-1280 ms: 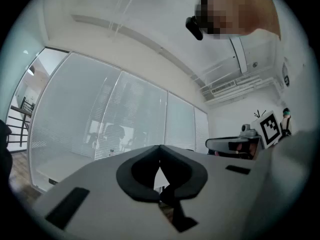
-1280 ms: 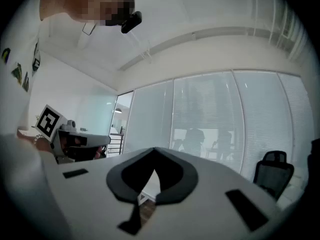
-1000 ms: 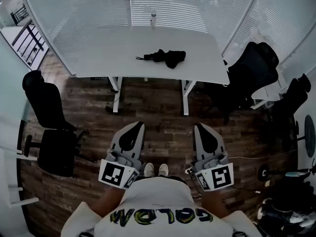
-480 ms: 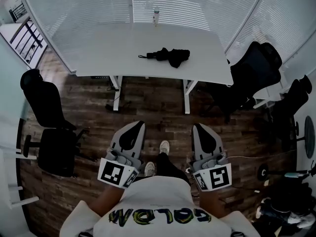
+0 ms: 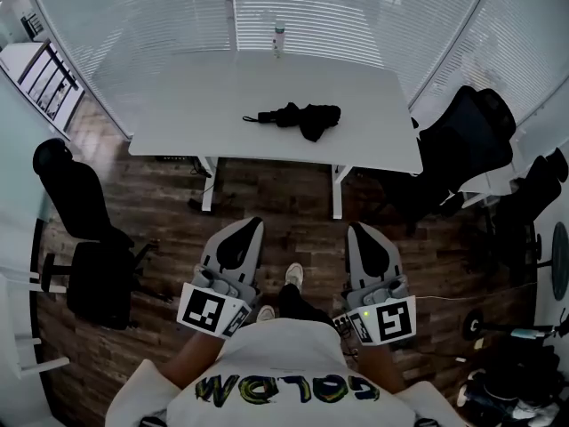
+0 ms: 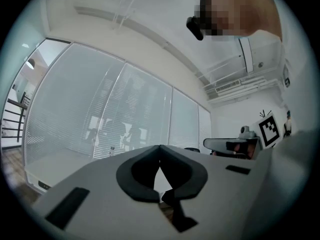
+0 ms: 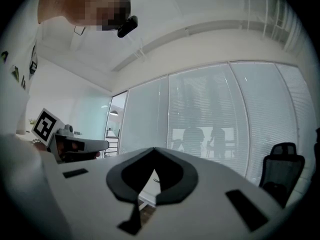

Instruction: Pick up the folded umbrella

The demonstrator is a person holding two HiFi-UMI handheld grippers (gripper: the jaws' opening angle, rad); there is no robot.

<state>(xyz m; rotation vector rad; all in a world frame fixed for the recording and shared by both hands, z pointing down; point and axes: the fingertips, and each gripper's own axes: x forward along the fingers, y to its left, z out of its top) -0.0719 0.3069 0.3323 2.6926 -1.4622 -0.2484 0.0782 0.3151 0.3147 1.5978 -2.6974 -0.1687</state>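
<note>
**A:** ok, left to right, what's around the white table (image 5: 178,105)?

**B:** A black office chair (image 5: 80,229) sits off the table's left end, on the dark wooden floor (image 5: 276,212). Window blinds (image 5: 133,16) run behind the table's far side. A small bottle (image 5: 278,36) stands upright at the far edge, about mid-table.

**A:** and the umbrella?

**B:** The folded umbrella (image 5: 298,118) is black and lies flat on the tabletop, a bit right of centre. It's nearer the front edge than the bottle, with its handle end pointing toward the table's left. Nothing touches it. Another black office chair (image 5: 467,140) is tucked in at the table's right end.

**A:** grippers?

**B:** Both are on the near side of the table, well apart from it, over the floor and pointing toward it. In the left gripper view, the left gripper (image 5: 249,226) has its jaw tips pressed together. You just see blinds past them, and it isn't gripping a thing. The right gripper (image 5: 357,229) is the same in its own view: jaws closed tip to tip on themselves. The person's white shoe (image 5: 294,275) shows between the two grippers, also on the near side of the table.
</note>
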